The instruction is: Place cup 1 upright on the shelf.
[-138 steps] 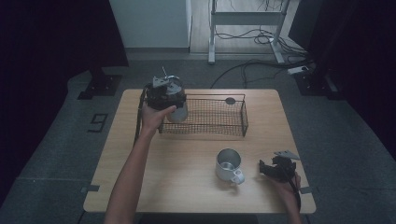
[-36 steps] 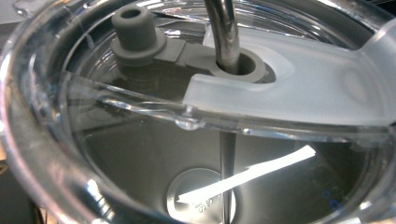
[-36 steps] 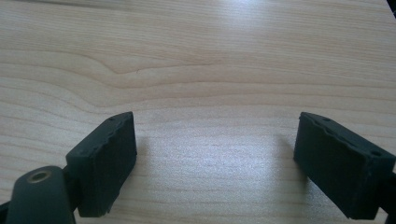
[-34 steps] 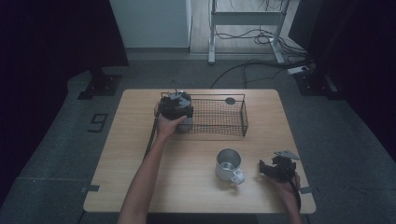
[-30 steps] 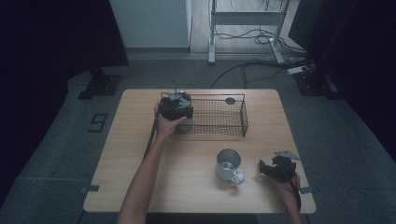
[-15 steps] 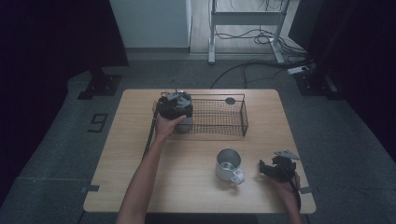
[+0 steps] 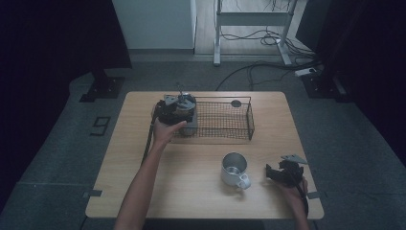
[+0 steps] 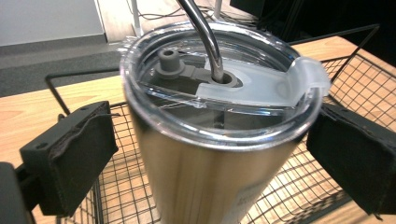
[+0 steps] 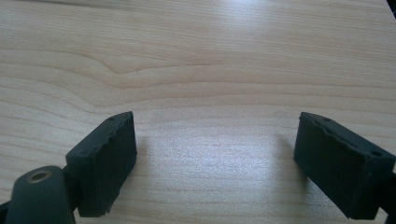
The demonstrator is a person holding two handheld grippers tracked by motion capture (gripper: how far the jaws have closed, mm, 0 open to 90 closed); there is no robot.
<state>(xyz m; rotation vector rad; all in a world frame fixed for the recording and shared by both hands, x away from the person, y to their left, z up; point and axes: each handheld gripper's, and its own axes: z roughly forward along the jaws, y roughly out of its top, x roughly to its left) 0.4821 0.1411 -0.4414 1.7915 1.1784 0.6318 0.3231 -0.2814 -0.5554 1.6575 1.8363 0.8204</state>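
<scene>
A steel tumbler with a clear lid and a bent metal straw stands upright in the left end of a black wire basket. My left gripper is open around it. Mesh shows in the gap between the left pad and the tumbler wall. From above, my left gripper hangs over the basket's left end. A steel mug sits on the table in front of the basket. My right gripper rests to the right of the mug. Its jaws are open over bare wood.
The wooden table stands on a grey floor. A small dark round object lies by the basket's far rim. The right part of the basket holds nothing. Cables and a desk frame are beyond the table.
Several seconds ago my left gripper held the tumbler left of the basket; now the tumbler is inside it. Over the last second the left hand has drifted slightly left and up. The right hand is still.
</scene>
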